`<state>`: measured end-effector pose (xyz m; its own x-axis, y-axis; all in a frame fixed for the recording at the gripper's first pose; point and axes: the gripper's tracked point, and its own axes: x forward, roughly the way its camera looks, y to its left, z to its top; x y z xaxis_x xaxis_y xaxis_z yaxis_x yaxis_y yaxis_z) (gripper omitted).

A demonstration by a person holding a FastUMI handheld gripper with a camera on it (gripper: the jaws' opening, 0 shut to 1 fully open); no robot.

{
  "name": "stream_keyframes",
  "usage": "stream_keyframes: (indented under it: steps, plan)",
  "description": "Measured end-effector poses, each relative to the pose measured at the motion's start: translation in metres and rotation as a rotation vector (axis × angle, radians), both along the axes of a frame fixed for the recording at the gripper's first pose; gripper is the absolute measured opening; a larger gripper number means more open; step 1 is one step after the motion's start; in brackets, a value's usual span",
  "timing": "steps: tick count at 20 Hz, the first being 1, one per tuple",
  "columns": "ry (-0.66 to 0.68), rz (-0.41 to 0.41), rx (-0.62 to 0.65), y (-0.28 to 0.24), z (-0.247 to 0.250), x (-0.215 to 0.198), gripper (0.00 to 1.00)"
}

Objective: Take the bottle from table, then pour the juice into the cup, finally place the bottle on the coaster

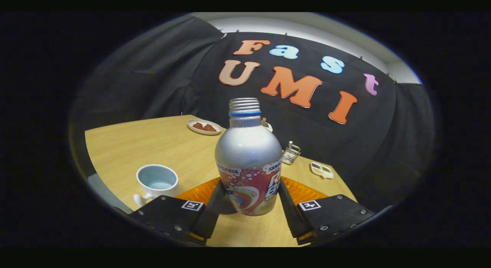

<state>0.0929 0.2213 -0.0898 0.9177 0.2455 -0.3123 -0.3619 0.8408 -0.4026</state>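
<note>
The bottle [248, 160] carries a printed label; the brand word "SANGARIA" reads on a band at its left shoulder, and repeats, cut off as "SAN", at the right. Larger lettering below is only partly legible.

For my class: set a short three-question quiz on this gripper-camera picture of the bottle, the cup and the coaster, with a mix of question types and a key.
1. True or false: the bottle has its cap screwed on.
2. Where is the cup? A) on the orange coaster B) on the wooden table, beside the fingers C) between the fingers
3. Fill in: the gripper has one finger on each side of the ____.

Key
1. False: the threaded neck is bare.
2. B.
3. Bottle; it stands upright between the fingers, which sit at its lower body. Whether both press on it is unclear. The coaster lies just behind it.
</note>
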Motion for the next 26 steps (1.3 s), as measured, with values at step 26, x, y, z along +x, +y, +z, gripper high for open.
stream_keyframes:
  steps: [26]
  plan:
    - [0.194, 0.026, 0.342, 0.016, -0.086, 0.029, 0.78]
